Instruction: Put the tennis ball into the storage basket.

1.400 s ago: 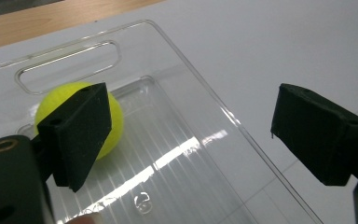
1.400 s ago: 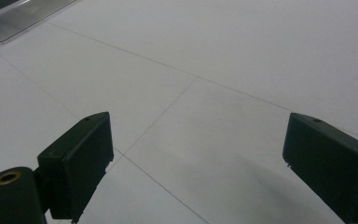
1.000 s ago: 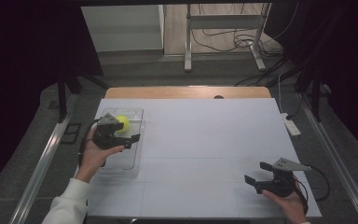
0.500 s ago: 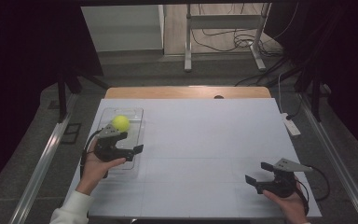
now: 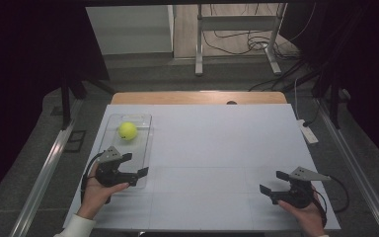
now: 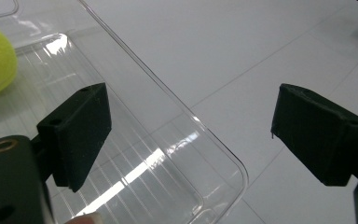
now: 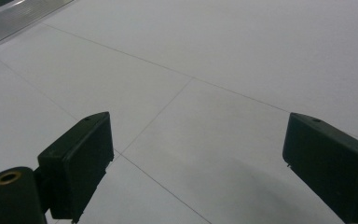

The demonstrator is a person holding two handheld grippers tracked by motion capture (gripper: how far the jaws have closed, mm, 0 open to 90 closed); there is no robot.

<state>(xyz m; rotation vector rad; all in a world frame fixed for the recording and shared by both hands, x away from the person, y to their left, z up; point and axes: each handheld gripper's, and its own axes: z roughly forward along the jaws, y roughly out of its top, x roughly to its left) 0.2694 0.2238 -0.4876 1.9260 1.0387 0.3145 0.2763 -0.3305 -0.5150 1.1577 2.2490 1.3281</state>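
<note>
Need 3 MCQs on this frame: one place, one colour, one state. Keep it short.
1. Where does the ball lie?
A. in the clear tray, at its far end
B. on the bare table beside the right gripper
C. between the left gripper's jaws

2. What colour is the ball?
A. red
B. yellow-green
C. blue

3. How do the left gripper's jaws stand?
A. clamped on the ball
B. clamped on the tray's rim
C. open, holding nothing

Key:
1 A: the high view shows the ball inside the tray's far end, away from both grippers.
2 B: it shows yellow-green in the high view and the left gripper view.
3 C: in the left gripper view the jaws stand wide apart over the tray's near corner, nothing pressed between them.
</note>
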